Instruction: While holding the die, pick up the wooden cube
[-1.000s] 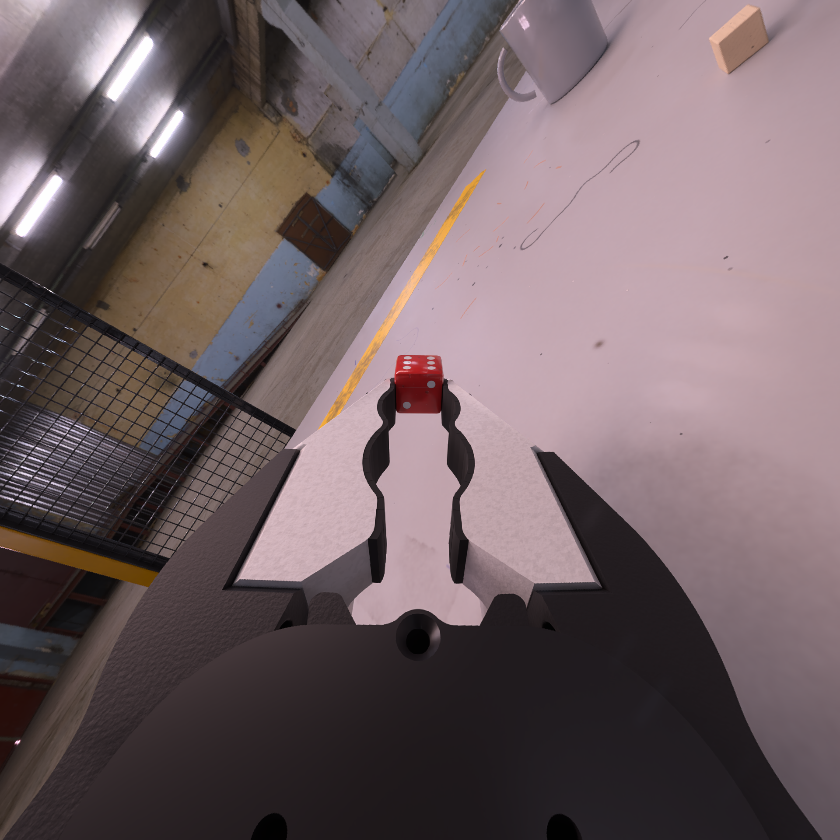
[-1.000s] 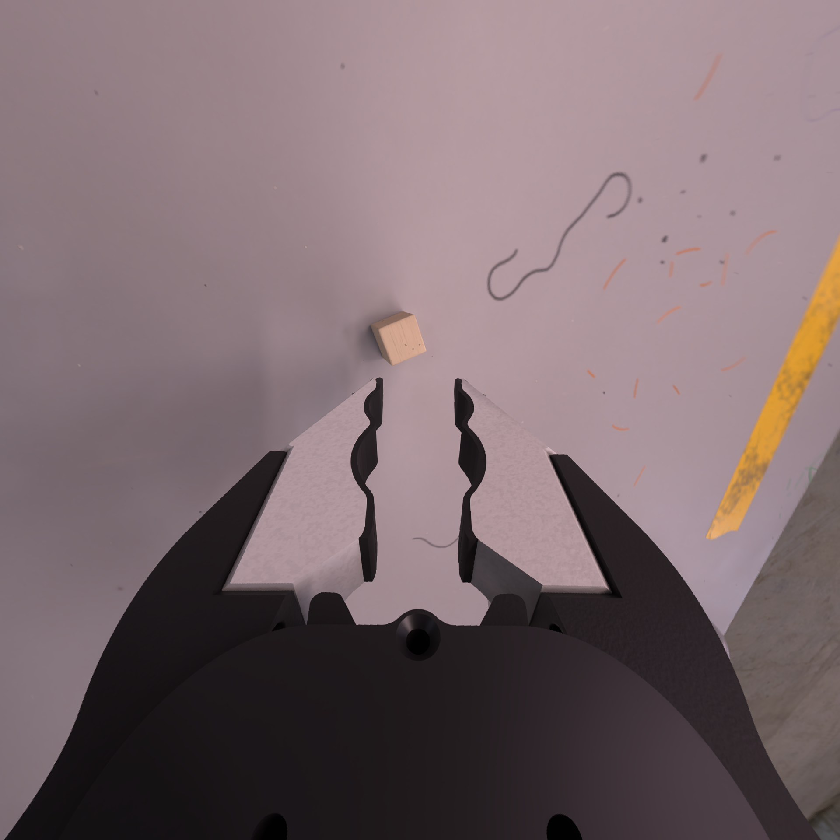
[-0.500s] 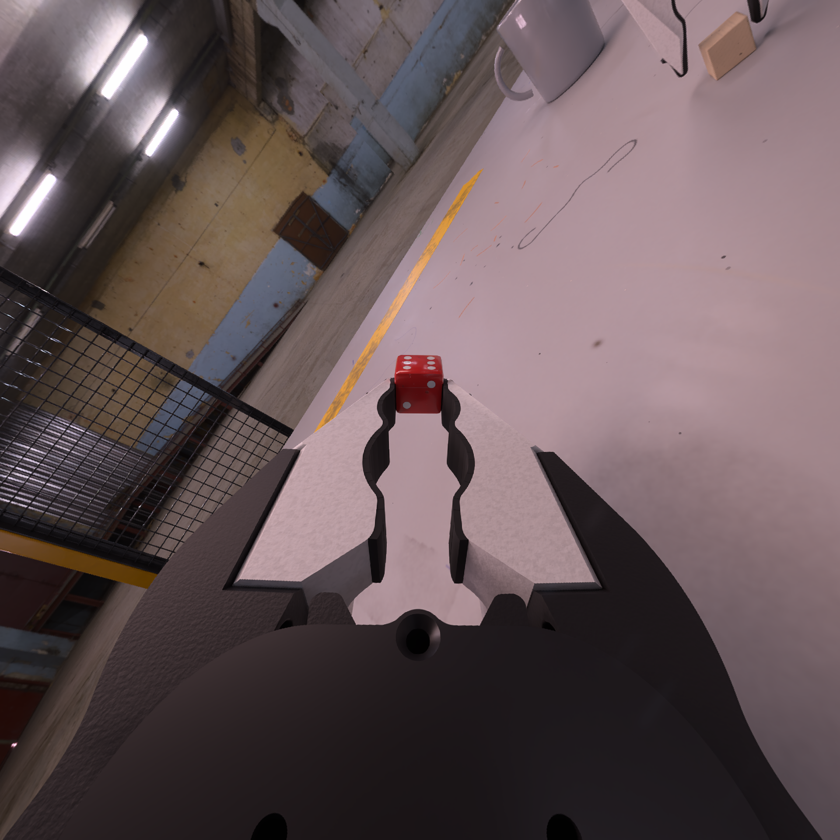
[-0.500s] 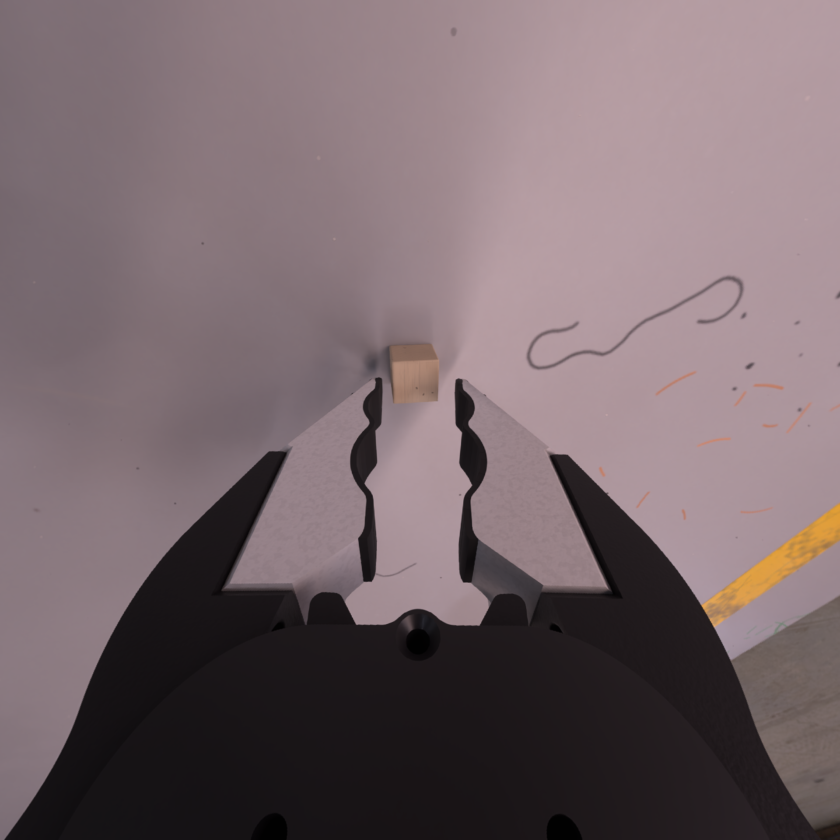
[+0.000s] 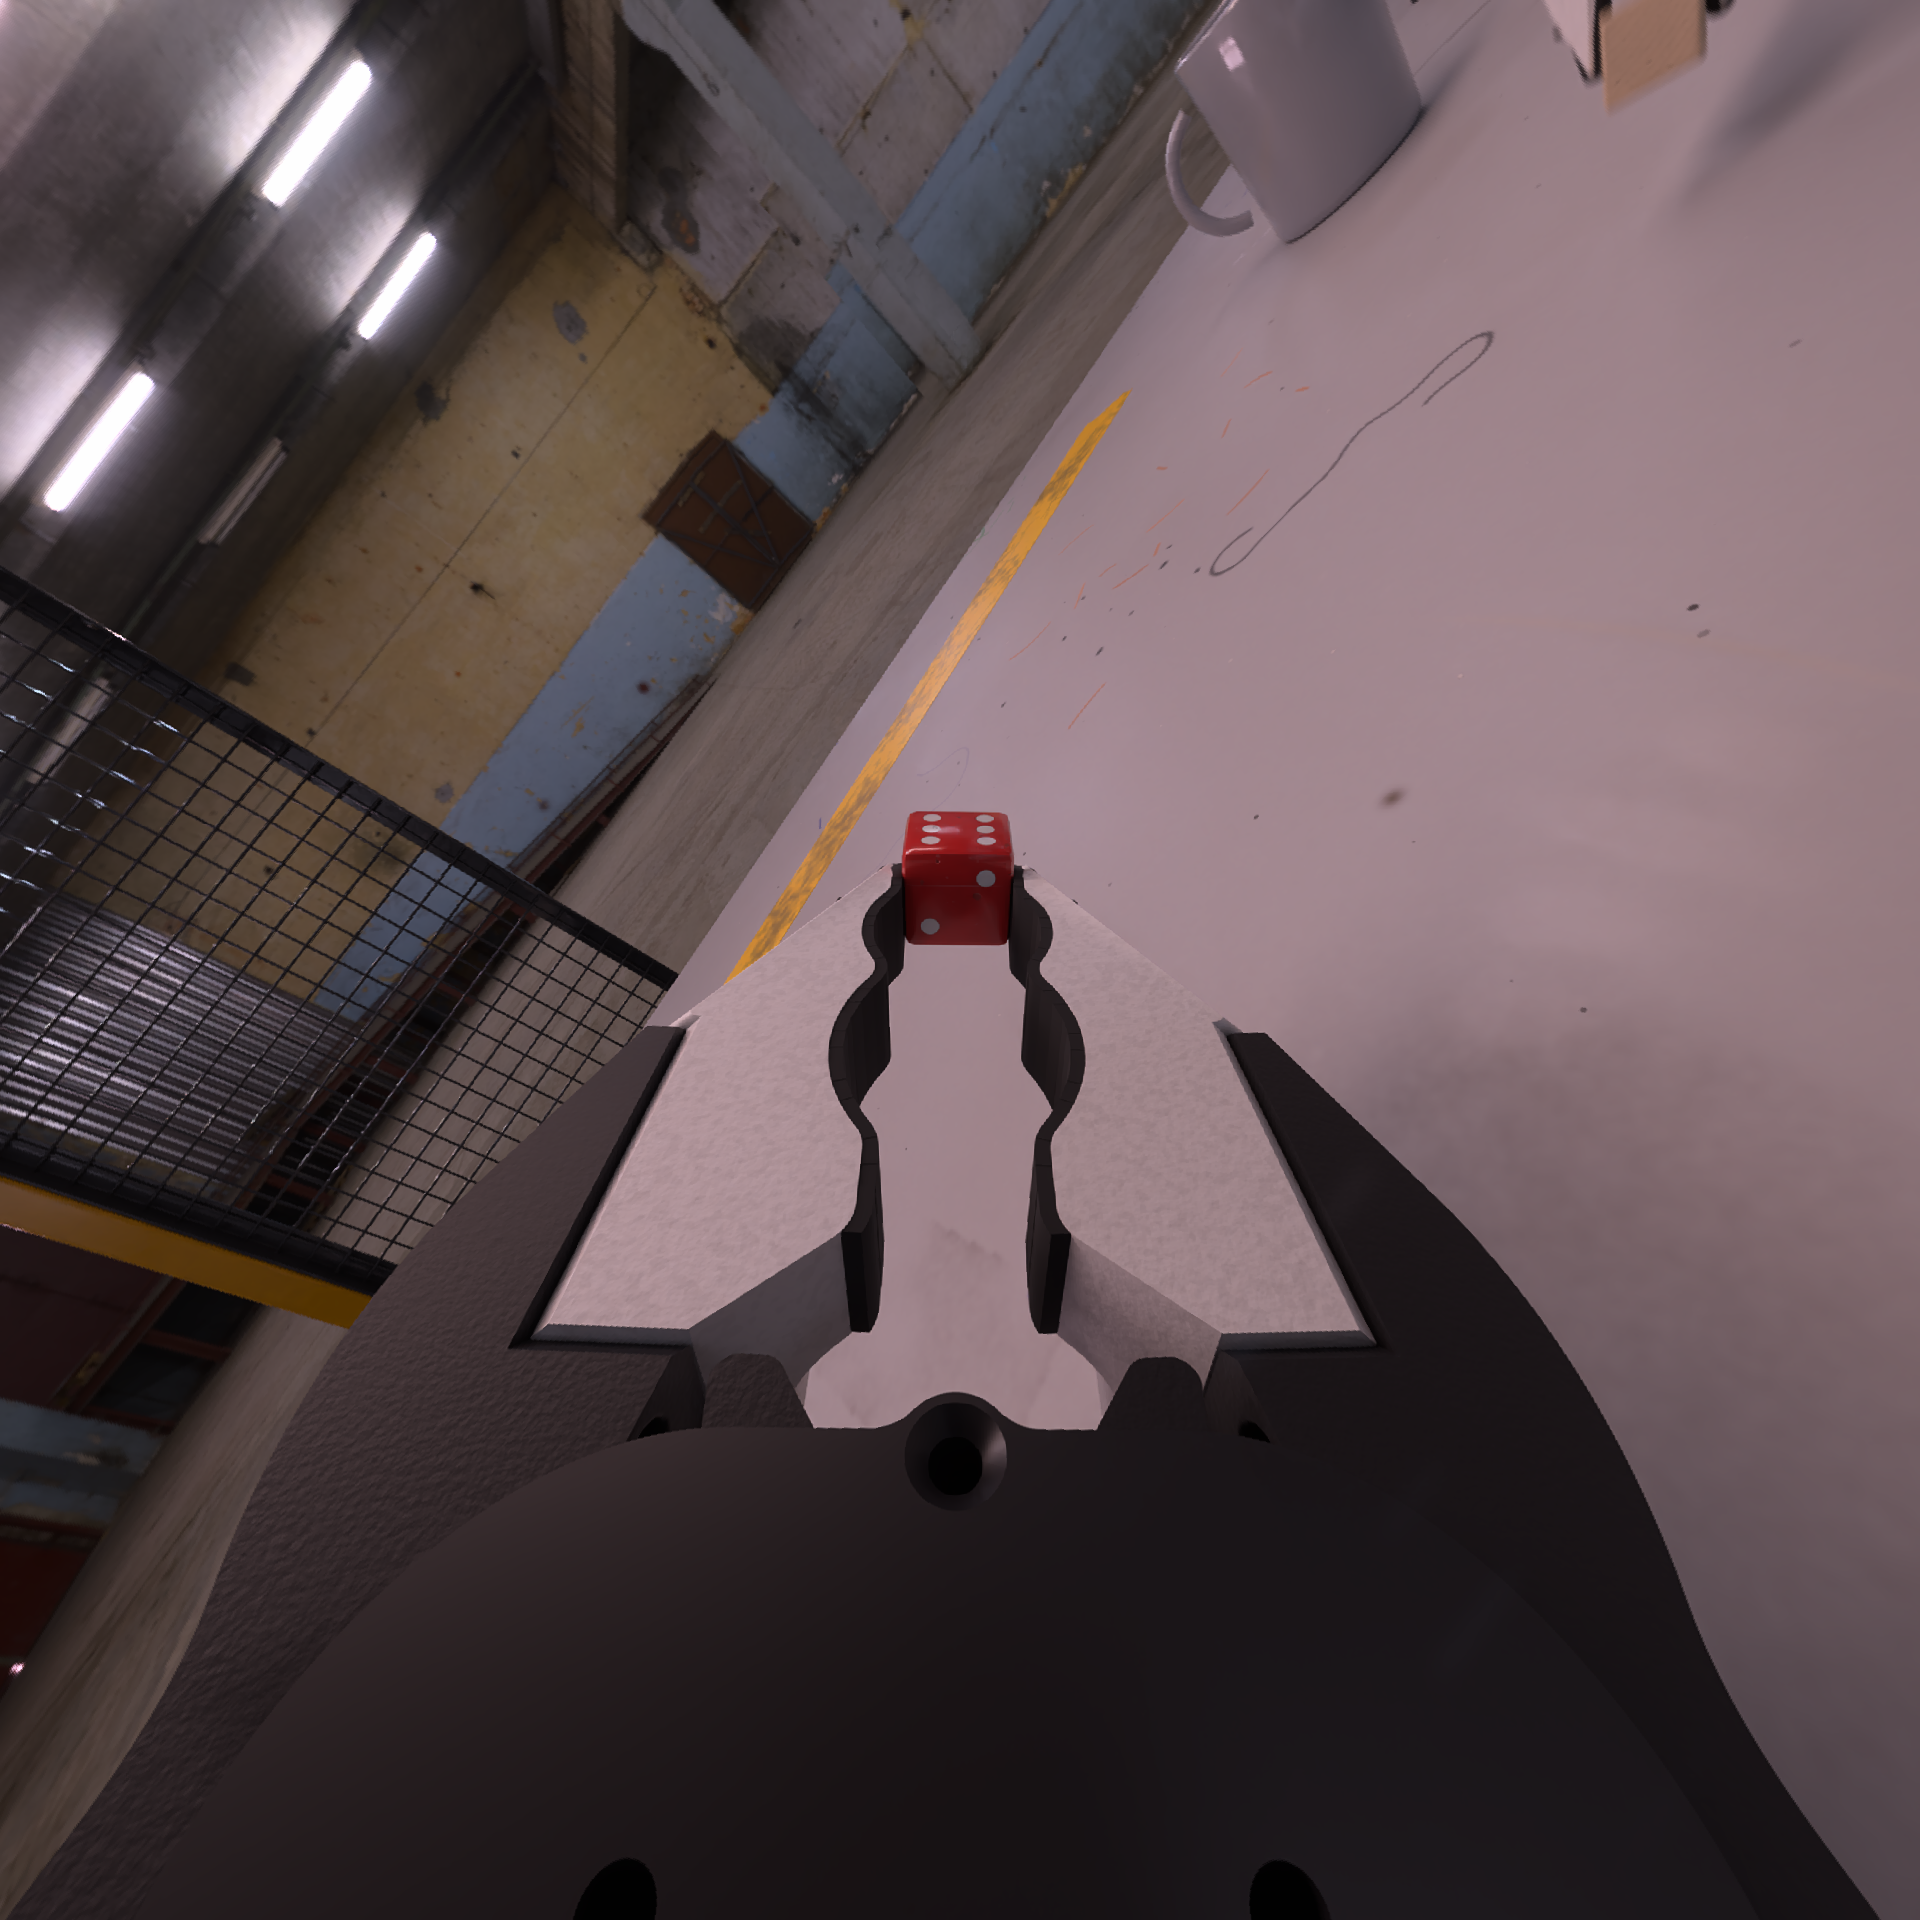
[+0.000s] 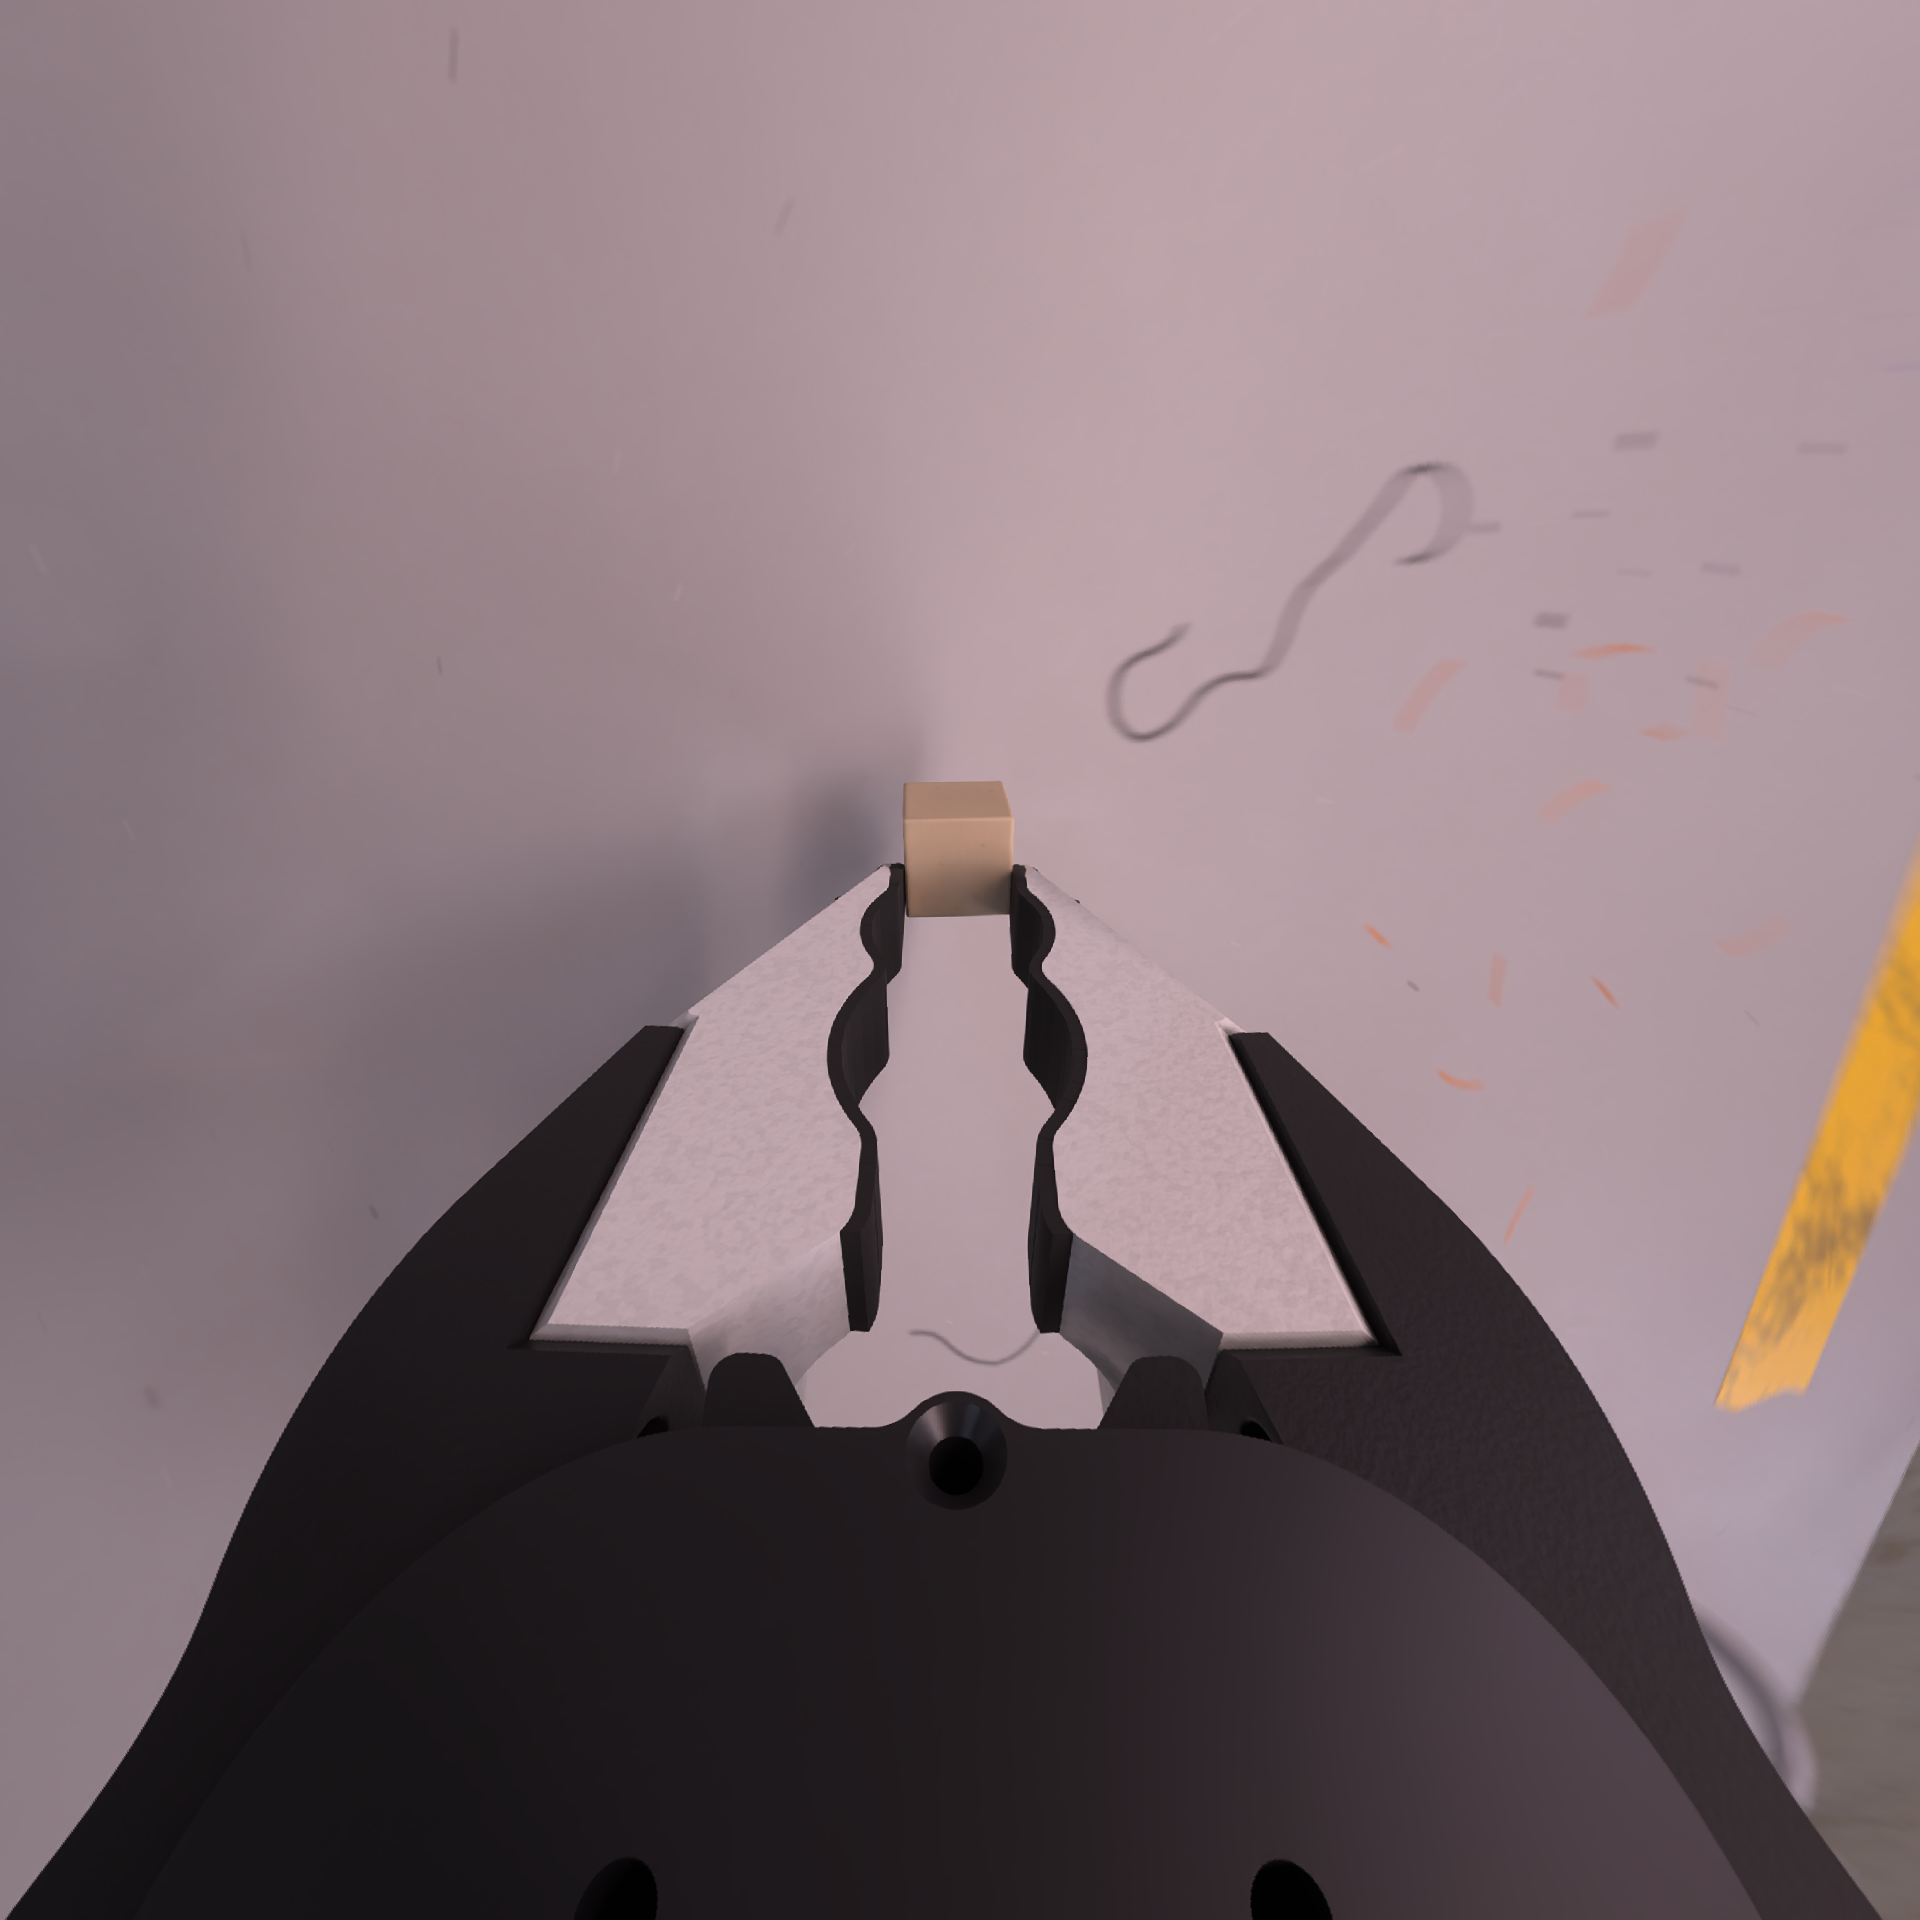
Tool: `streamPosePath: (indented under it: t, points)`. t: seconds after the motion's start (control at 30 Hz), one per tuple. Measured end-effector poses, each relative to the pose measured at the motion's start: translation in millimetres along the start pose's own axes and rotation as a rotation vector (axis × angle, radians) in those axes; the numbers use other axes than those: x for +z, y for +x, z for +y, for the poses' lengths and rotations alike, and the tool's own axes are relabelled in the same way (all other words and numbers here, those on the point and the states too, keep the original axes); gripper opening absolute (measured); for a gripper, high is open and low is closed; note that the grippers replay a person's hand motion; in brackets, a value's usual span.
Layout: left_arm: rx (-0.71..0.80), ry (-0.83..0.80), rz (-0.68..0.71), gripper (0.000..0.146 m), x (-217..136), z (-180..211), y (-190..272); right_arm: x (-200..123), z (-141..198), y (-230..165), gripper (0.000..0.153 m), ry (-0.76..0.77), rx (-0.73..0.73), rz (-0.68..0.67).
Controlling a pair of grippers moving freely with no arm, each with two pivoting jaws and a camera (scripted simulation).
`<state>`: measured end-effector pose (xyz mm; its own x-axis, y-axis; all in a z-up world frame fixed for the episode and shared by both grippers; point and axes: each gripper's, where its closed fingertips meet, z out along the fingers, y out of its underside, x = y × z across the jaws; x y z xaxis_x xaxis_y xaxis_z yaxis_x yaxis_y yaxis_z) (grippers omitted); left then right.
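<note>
My left gripper (image 5: 957,906) is shut on a red die (image 5: 956,878) with white pips, pinched at the fingertips above the pale grey table (image 5: 1558,935). My right gripper (image 6: 957,878) is shut on the small wooden cube (image 6: 956,847), which sits between the two fingertips and touches both. The table behind it is blurred by motion, and a dark shadow lies to the cube's left. In the left wrist view the cube (image 5: 1652,47) shows blurred at the top right edge, with part of a right gripper finger (image 5: 1571,31) beside it.
A white mug (image 5: 1309,94) stands near the table's far edge, left of the cube. A yellow stripe (image 5: 935,675) runs along the table edge and also shows in the right wrist view (image 6: 1839,1143). A black wire mesh fence (image 5: 260,935) lies beyond the edge.
My right gripper moved forward around the wooden cube and shut on it. The cube has shifted up and right in the left wrist view. My left gripper holds the die still.
</note>
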<state>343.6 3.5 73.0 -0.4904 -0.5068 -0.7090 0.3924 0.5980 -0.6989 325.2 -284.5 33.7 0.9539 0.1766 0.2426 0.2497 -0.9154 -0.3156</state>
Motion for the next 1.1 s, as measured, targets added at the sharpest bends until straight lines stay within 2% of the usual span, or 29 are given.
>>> streamPosePath:
  t: [0.13, 0.23, 0.37, 0.47, 0.57, 0.67, 0.8, 0.97, 1.1]
  points:
    - [-0.012, -0.003, -0.012, 0.019, -0.1, 0.4, -2.3, -60.1, -23.5, 15.2, 0.020, 0.345, 0.221, 0.250]
    - [-0.026, -0.001, -0.019, 0.019, -0.5, 0.2, -4.4, -102.8, -50.4, 11.1, 0.020, 0.559, 0.284, 0.357]
    - [-0.039, 0.006, -0.026, 0.019, -1.5, -0.7, -5.9, -141.7, -95.6, -0.3, 0.020, 0.721, 0.284, 0.450]
    - [-0.042, 0.013, -0.033, 0.019, -2.2, -1.9, -7.0, -169.0, -141.8, -10.7, 0.020, 0.867, 0.278, 0.496]
    - [-0.042, 0.025, -0.044, 0.019, -3.4, -3.7, -8.9, -182.3, -186.0, -19.9, 0.020, 0.983, 0.357, 0.489]
    - [-0.035, 0.046, -0.053, 0.019, -5.3, -7.3, -10.3, -167.3, -221.1, -29.1, 0.020, 1.025, 0.465, 0.411]
    - [-0.019, 0.064, -0.063, 0.019, -7.2, -11.9, -10.6, -118.6, -252.5, -39.3, 0.020, 0.999, 0.539, 0.286]
    - [0.012, 0.071, -0.076, 0.019, -8.6, -14.8, -10.6, -49.6, -256.8, -29.8, 0.020, 0.948, 0.741, 0.145]
    - [0.050, 0.057, -0.089, 0.019, -8.3, -13.5, -10.6, -4.4, -249.6, -21.1, 0.020, 0.871, 0.860, 0.084]
